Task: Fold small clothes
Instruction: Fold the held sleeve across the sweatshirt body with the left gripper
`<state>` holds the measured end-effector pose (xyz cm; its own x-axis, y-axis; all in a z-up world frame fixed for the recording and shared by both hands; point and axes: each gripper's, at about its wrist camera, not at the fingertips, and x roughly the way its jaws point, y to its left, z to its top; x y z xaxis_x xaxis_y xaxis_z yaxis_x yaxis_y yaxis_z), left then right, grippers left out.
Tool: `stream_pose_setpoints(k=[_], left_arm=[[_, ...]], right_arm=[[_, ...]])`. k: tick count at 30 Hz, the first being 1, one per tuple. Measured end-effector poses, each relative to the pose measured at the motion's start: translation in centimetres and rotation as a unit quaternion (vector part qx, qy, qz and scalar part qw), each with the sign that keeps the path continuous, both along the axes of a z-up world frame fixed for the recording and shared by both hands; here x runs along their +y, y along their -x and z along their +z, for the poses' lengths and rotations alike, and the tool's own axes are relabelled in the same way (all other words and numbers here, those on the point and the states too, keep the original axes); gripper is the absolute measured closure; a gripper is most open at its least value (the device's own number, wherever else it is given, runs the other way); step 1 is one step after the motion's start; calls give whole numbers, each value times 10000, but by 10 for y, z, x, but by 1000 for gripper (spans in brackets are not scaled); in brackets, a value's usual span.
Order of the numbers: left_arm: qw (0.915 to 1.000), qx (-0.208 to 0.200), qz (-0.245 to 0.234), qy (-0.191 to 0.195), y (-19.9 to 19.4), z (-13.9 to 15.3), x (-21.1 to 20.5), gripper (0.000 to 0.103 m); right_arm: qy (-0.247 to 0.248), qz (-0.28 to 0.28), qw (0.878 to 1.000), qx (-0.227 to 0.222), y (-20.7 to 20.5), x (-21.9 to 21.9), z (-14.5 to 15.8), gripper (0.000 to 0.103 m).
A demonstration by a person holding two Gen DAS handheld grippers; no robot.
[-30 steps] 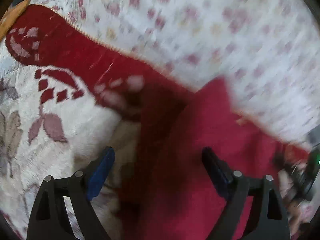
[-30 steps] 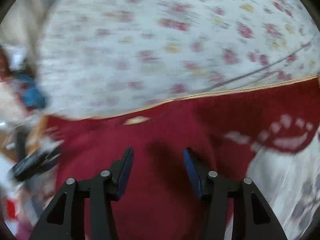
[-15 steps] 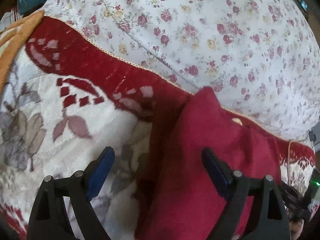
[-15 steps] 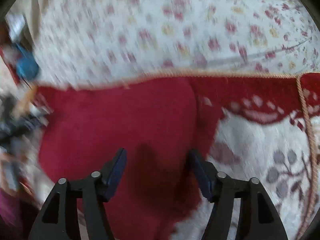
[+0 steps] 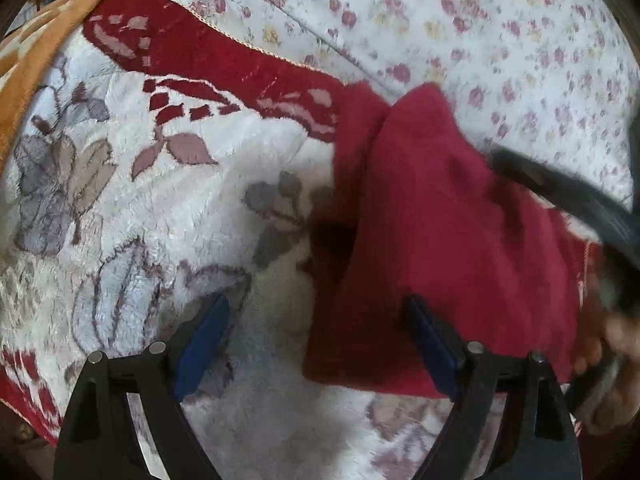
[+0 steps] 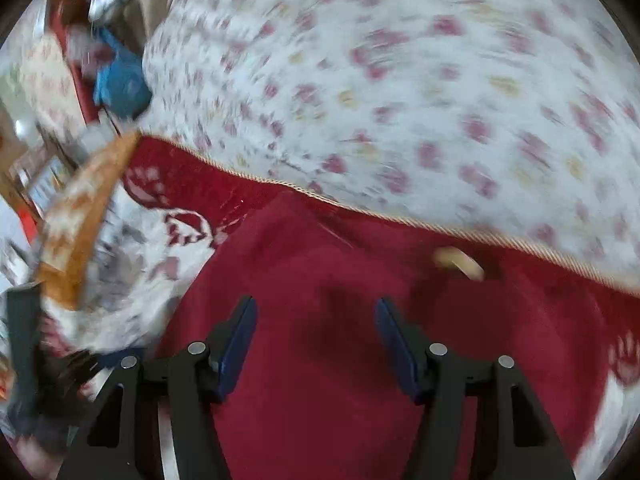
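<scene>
Fuzzy matt red garment on plush fleecy blanket beside smooth floral cotton sheet.

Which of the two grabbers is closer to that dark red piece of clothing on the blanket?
Right. The right gripper hangs directly over the red garment, jaws open. The left gripper straddles its edge, one finger over the white blanket, jaws open.

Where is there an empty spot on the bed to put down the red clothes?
The widest free patch is the flowered sheet, beyond the blanket's red border. A second one is the white fluffy middle of the blanket, between that border and the red garment. It is crowded on the garment's right, where the right gripper and a hand reach in.
</scene>
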<state>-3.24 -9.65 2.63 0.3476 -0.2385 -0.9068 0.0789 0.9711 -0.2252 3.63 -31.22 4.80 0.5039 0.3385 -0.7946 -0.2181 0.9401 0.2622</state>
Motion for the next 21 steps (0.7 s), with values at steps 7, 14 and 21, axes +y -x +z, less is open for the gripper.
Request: stream_pose_setpoints(k=[7, 14, 21], left_arm=[[9995, -109, -263, -147, -8, -3, -1, 15], [9997, -83, -236, -41, -11, -4, 2, 15], [9996, -133, -211, -108, -9, -3, -1, 15]], right_arm=[[238, -58, 9994, 243, -70, 59, -57, 55], [-146, -161, 9996, 194, -79, 45, -49, 55], [-271, -235, 9992, 173, -11, -11, -23, 41]])
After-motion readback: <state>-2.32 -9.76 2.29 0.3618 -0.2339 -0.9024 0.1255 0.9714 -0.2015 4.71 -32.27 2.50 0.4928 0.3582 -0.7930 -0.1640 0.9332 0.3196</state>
